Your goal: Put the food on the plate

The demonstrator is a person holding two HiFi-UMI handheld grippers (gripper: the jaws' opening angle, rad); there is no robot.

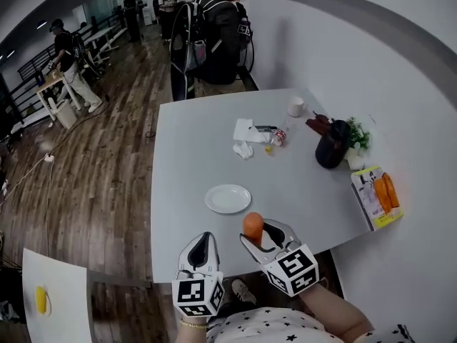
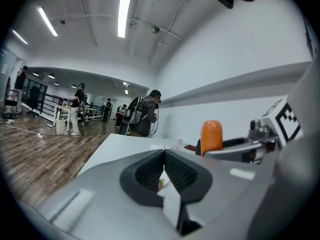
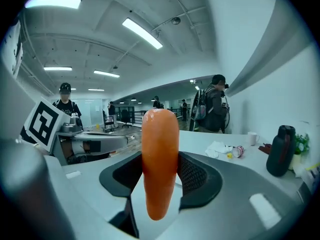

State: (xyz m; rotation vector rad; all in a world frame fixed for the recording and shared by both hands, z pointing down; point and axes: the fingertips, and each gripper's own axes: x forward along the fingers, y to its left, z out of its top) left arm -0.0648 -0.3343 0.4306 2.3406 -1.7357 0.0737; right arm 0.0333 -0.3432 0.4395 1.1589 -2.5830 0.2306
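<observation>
Right now the right tongs [image 3: 161, 170] are clamped on an orange carrot [image 3: 160, 159] — pads pressing its mid-section from both sides, w/ the blunt end sticking up above the jaws and the narrower end hanging below. In the head view the carrot sits over the near part of the grey worktop [image 1: 193, 141], just short of the white plate [image 1: 228, 199] and not touching it. The plate lies flat on the worktop's near half. The left tongs [image 2: 163, 159] are closed together, dark ribbed pad against pad. They're held beside the right tongs, on the person's left, by the worktop's near edge.

Farther back on the worktop:
- a crumpled white tissue [image 1: 243, 136], w/ a small can-like item [image 1: 278, 137] on its side next to it (too small to id)
- a white cup [image 1: 295, 106] near the far edge
- a black bottle [image 1: 332, 145] standing upright, w/ a small green plant [image 1: 357, 133] just beside it
- a yellow-trimmed packet [image 1: 377, 197] at the right edge, showing orange sticks — contents unclear

Bkgd: wood floor [image 1: 93, 191] w/ several ppl standing, and one person w/ a backpack [image 1: 221, 34] right behind the worktop's far end.
</observation>
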